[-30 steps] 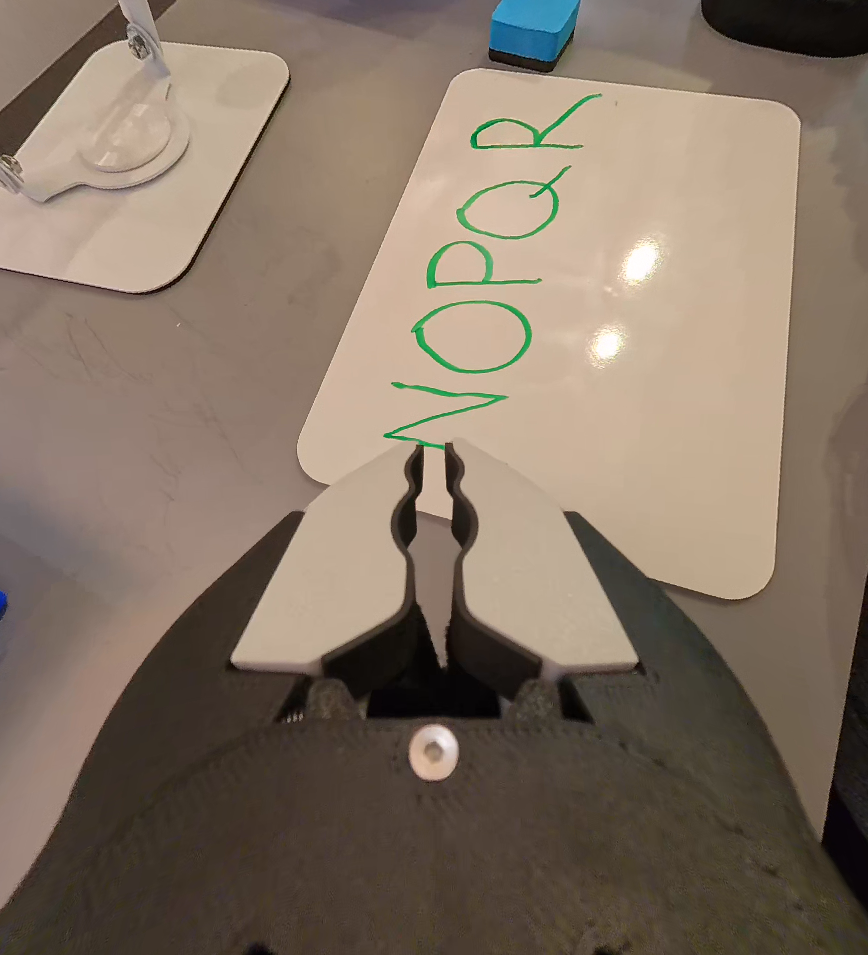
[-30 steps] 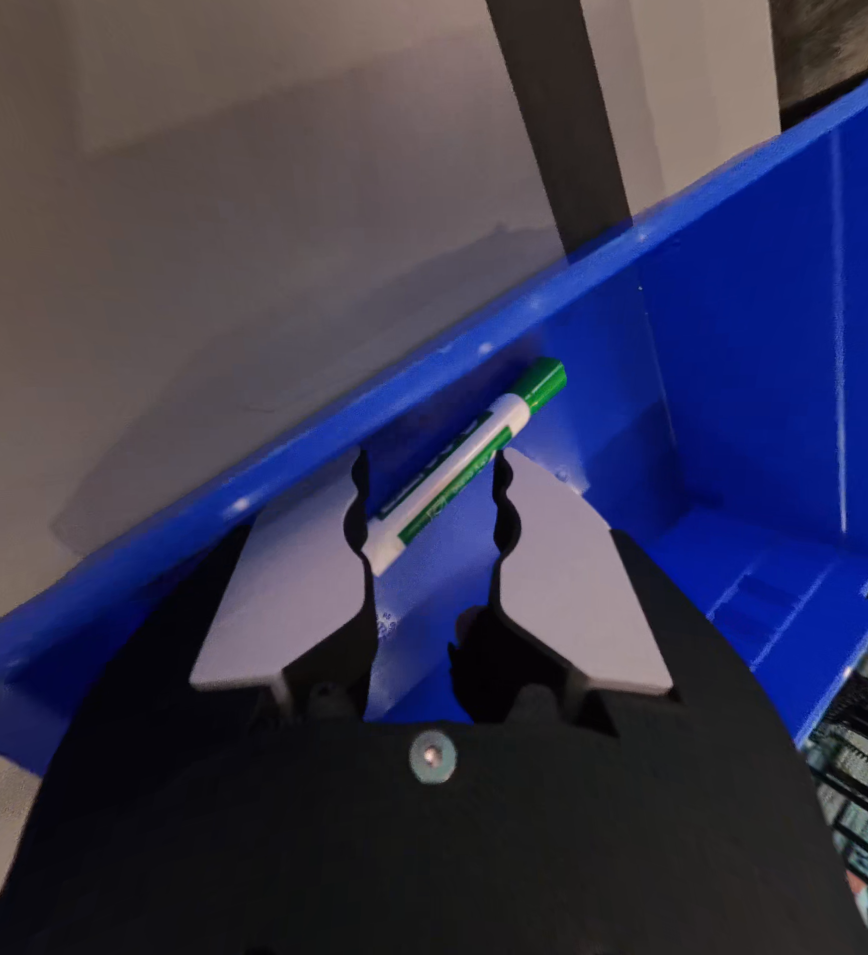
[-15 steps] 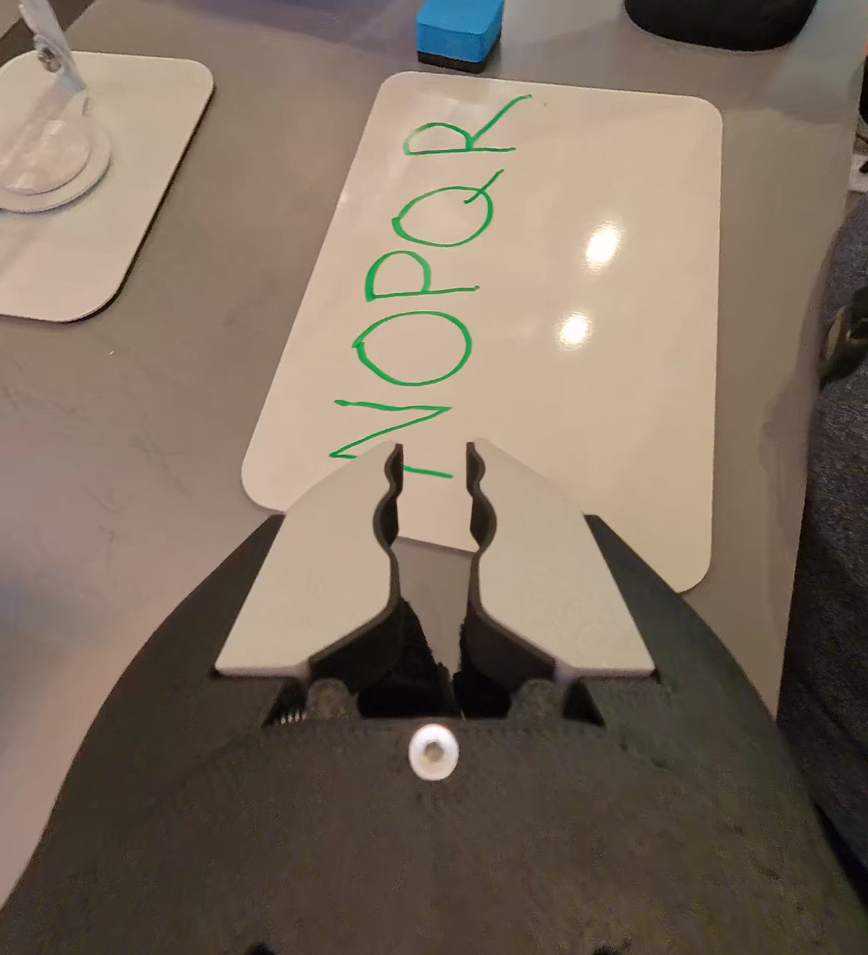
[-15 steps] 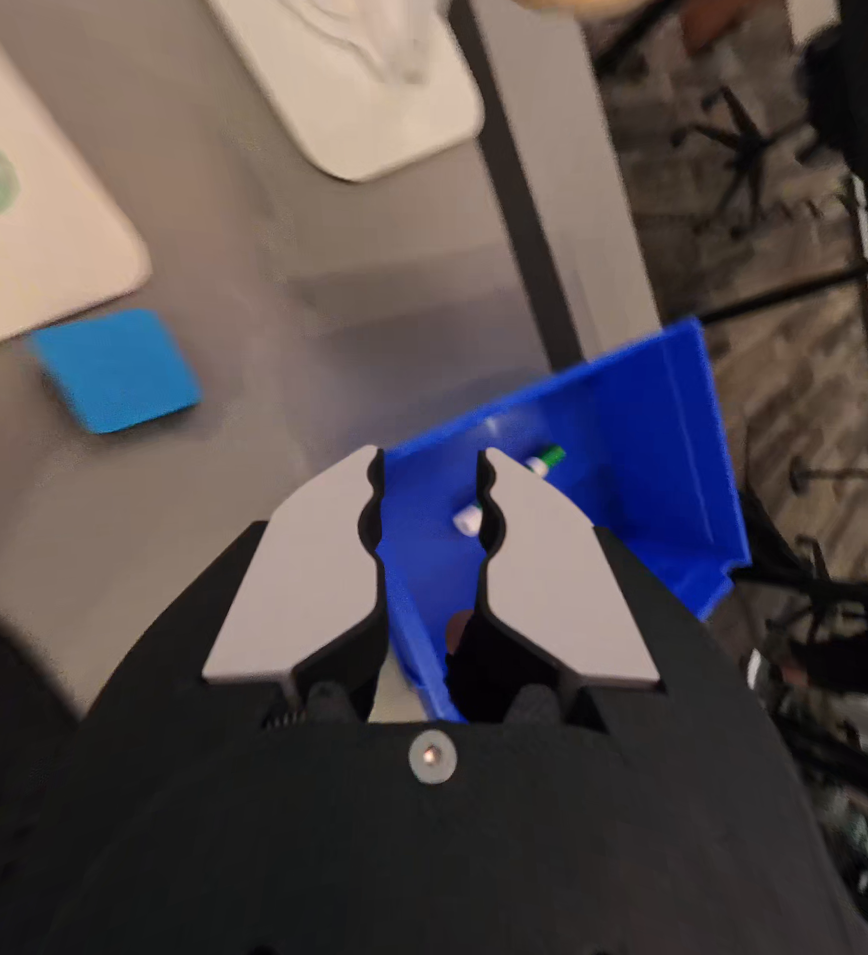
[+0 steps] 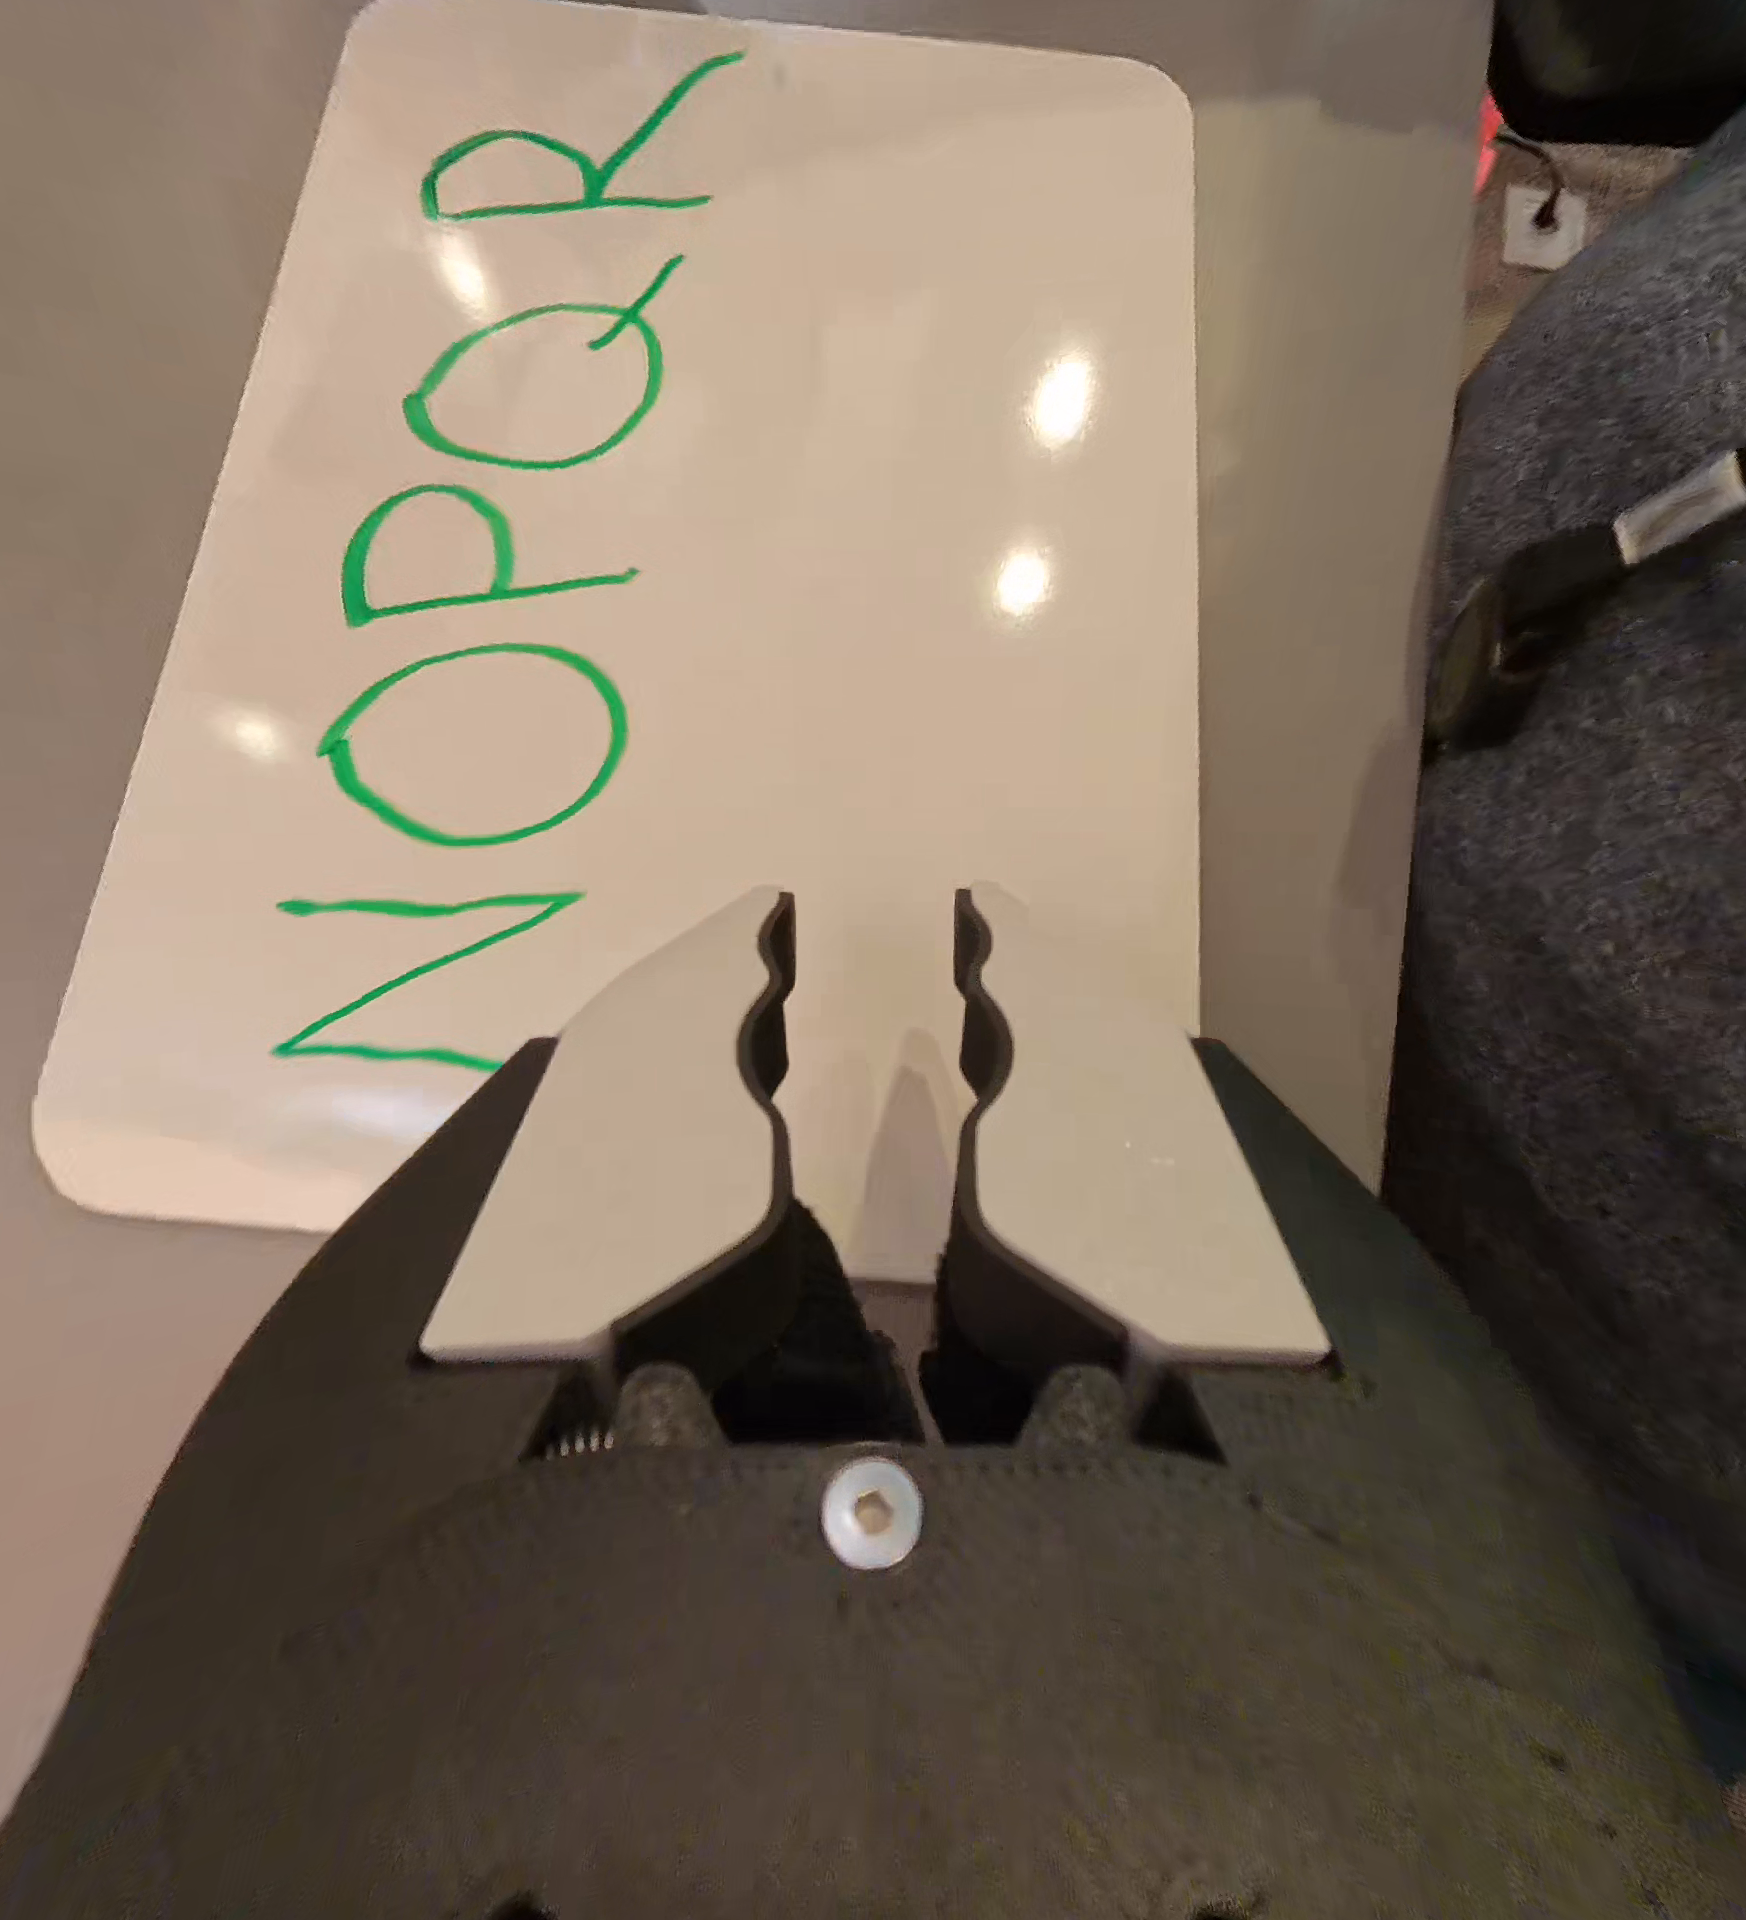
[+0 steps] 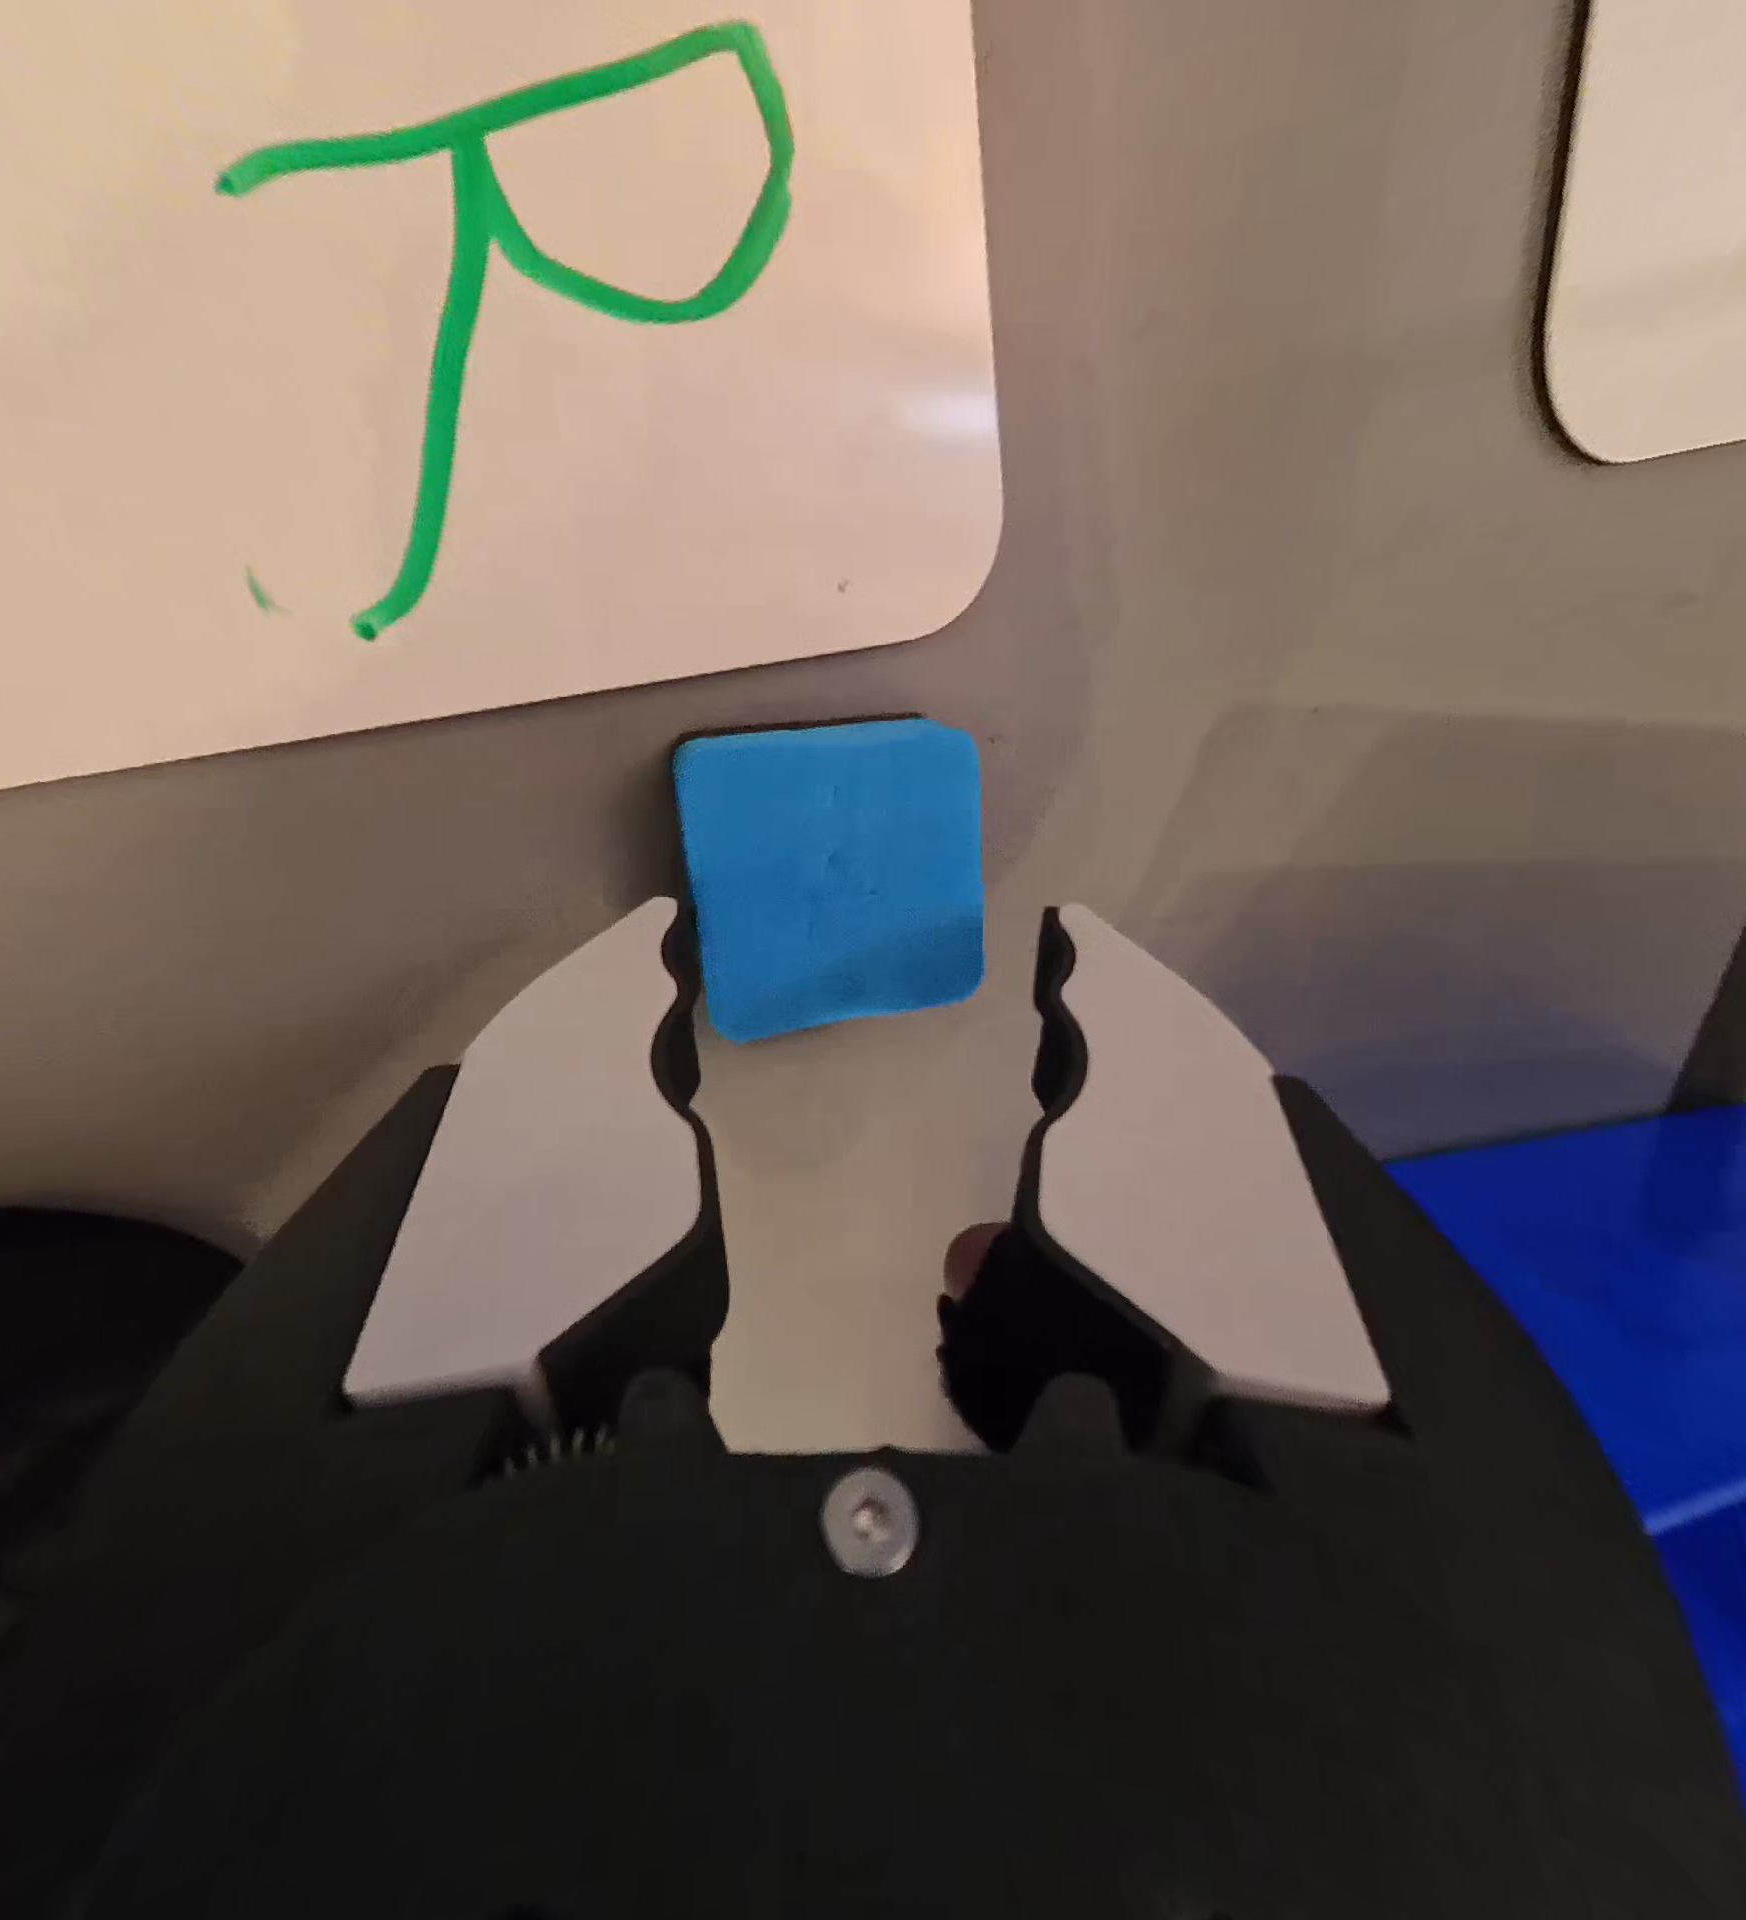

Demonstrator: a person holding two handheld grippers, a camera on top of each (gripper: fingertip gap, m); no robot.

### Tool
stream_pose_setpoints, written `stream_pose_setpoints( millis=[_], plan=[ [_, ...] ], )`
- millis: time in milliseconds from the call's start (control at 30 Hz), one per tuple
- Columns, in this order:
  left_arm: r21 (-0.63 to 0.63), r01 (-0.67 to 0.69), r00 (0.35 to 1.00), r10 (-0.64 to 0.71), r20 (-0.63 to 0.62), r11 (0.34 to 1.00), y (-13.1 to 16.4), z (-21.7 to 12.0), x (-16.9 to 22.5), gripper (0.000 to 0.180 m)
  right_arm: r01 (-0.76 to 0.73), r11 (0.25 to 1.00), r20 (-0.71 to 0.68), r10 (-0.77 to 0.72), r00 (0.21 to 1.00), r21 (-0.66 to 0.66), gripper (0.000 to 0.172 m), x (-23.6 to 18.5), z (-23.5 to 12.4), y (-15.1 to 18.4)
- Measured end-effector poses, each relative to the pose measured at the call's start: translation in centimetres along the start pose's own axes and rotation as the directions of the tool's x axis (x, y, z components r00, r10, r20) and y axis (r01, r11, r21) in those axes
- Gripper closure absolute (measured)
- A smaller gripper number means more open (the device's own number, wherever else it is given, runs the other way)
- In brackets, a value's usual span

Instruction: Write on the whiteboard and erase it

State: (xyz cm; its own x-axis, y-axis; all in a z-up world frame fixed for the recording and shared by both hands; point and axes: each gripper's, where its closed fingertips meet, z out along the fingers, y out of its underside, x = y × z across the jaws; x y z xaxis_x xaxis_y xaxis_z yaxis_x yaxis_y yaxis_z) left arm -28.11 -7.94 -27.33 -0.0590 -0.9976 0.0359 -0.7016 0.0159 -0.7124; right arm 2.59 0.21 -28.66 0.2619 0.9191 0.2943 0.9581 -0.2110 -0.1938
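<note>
A white whiteboard point(image 5: 848, 520) with green marker letters point(image 5: 495, 436) lies flat on the grey table. My left gripper point(image 5: 874, 904) is open and empty, hovering over the board's near end, right of the letters. In the right wrist view, the board's corner point(image 6: 640, 468) carries one green letter. A blue eraser point(image 6: 833, 878) with a black underside lies on the table just below that corner. My right gripper point(image 6: 858, 920) is open; the eraser sits between its fingertips, the right pad clearly apart from it, so it is not gripped.
A blue bin point(image 6: 1658, 1351) stands at the right in the right wrist view. A second white board point(image 6: 1700, 229) lies at the upper right there. A person's dark grey clothing point(image 5: 1627, 831) with a black strap fills the right side of the left wrist view. The gap from one gripper's tips to the other's is roughly 30 centimetres.
My right gripper left the green marker in the blue bin, swung over to the eraser and opened wider. My left gripper opened and shifted right along the board's near end.
</note>
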Motion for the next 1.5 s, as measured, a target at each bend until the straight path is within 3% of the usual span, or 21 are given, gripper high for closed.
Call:
stream_pose_setpoints(
  millis=[267, 433, 533, 633, 867, 1067, 1267, 1367, 1433, 1500],
  plan=[
    [-0.085, -0.030, 0.999, 0.032, 0.023, 0.996, 0.0, 3.3, 1.5, 0.167, -0.018, 0.999, 0.005, 0.017, 1.000, 0.040, 0.117, 0.4, 0.1, -0.3],
    [-0.064, 0.009, 1.000, -0.010, -0.016, 0.998, -0.2, 3.7, 1.9, 0.180, -0.045, 0.982, 0.063, 0.034, 0.997, 0.186, 0.117, -0.8, -2.2, -3.7],
    [-0.074, -0.008, 1.000, 0.008, 0.006, 0.997, -0.3, 3.8, 1.9, 0.180, 0.005, 0.983, 0.092, -0.022, 0.995, 0.182, 0.117, -2.3, -1.6, -5.5],
    [-0.080, -0.011, 1.000, 0.011, 0.007, 0.997, -0.4, 3.8, 1.9, 0.180, 0.053, 0.994, 0.093, -0.062, 0.994, 0.101, 0.105, -3.0, 0.2, -5.3],
    [-0.058, -0.059, 0.998, 0.059, -0.010, 0.997, -2.1, 4.7, 3.0, 0.179, 0.083, 0.984, 0.097, -0.099, 0.990, 0.156, 0.111, -3.2, -0.5, -7.1],
    [-0.058, 0.000, 0.999, -0.003, -0.049, 0.998, -1.7, 5.2, 3.2, 0.180, 0.138, 0.985, 0.145, -0.152, 0.978, 0.099, 0.116, -3.2, 0.6, -7.0],
    [-0.035, 0.078, 0.995, -0.080, -0.058, 0.996, -1.9, 5.5, 2.8, 0.179, 0.064, 0.996, 0.102, -0.070, 0.992, 0.060, 0.118, -1.0, 1.2, -6.6],
    [-0.030, 0.086, 0.995, -0.088, -0.044, 0.996, -1.9, 5.5, 2.6, 0.179, 0.078, 0.987, 0.144, -0.099, 0.985, 0.142, 0.118, -2.5, 1.3, -9.0],
    [-0.027, 0.077, 0.997, -0.077, -0.016, 0.997, -1.9, 5.5, 2.4, 0.179, 0.139, 0.985, 0.168, -0.155, 0.974, 0.102, 0.118, -3.7, 0.7, -8.0],
    [-0.027, 0.072, 0.997, -0.072, -0.008, 0.997, -1.9, 5.6, 2.4, 0.179, 0.099, 0.992, 0.168, -0.111, 0.979, 0.076, 0.118, -2.8, 0.8, -7.0]
  ],
)
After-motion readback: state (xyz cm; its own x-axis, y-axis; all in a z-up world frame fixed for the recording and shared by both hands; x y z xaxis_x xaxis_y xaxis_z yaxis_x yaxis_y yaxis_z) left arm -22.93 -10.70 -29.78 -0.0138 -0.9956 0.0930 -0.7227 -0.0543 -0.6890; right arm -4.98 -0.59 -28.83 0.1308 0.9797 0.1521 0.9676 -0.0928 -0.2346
